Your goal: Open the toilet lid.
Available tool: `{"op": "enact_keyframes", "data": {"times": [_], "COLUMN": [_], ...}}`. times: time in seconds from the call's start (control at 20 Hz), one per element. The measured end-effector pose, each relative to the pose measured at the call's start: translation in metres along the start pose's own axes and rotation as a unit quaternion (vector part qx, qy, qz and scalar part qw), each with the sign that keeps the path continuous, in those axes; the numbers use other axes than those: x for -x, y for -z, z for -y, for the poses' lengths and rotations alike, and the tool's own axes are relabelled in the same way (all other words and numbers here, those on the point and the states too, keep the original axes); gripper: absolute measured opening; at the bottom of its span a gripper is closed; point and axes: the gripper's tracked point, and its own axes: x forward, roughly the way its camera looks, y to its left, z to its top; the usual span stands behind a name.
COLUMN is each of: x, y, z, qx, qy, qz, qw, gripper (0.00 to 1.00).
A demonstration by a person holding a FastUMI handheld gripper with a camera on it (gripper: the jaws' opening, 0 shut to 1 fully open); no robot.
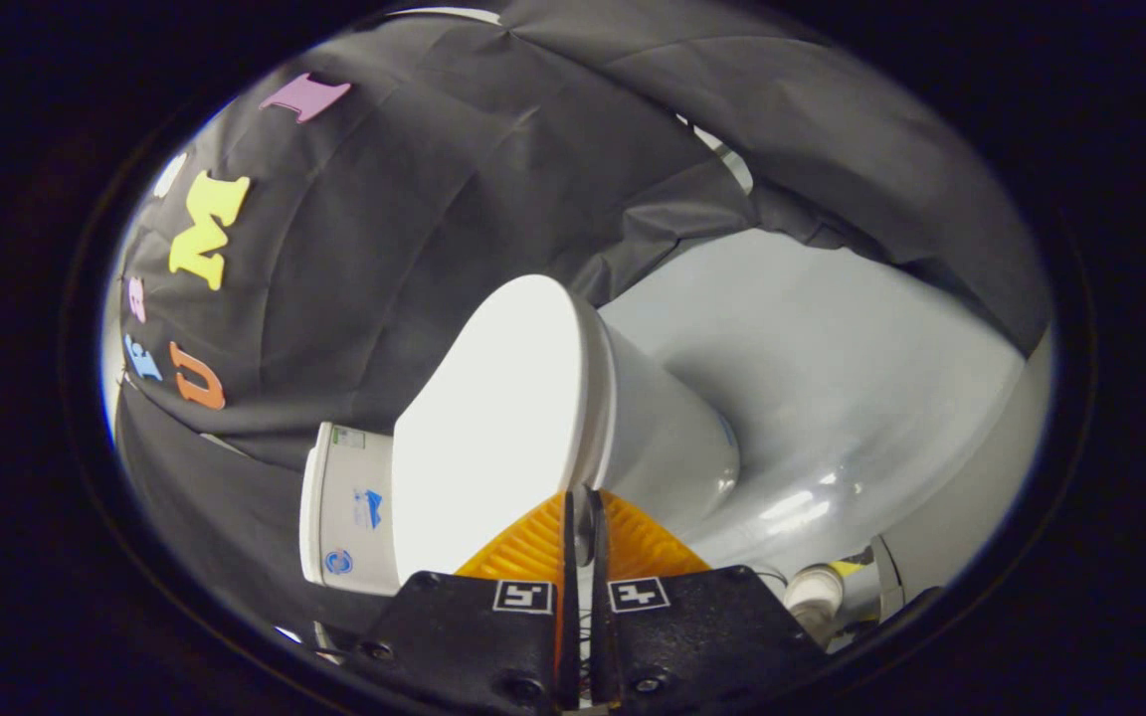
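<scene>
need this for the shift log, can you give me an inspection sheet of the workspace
surface: pale glossy floor beyond the toilet, with light glare on it.
job's things: white toilet; its lid appears closed on the seat, and the view is rolled sideways. Tank sits behind the lid.
clutter: nothing seen.
claw: claw with fingers nearly together, a thin gap between them, tips right at the lid's front edge; whether they grip it cannot be told.
cables: thin wires between the finger bases; a white pipe fitting low beside the toilet.
surroundings: black cloth booth wall draped behind and over the toilet.
</scene>
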Motion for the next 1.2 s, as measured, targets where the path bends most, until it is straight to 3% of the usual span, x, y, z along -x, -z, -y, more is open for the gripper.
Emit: {"op": "enact_keyframes", "data": {"times": [1.2], "x": [0.051], "y": [-0.010], "z": [-0.088], "qx": [0.037], "qy": [-0.071], "qz": [0.020], "qw": [0.997], "gripper": [0.05]}}
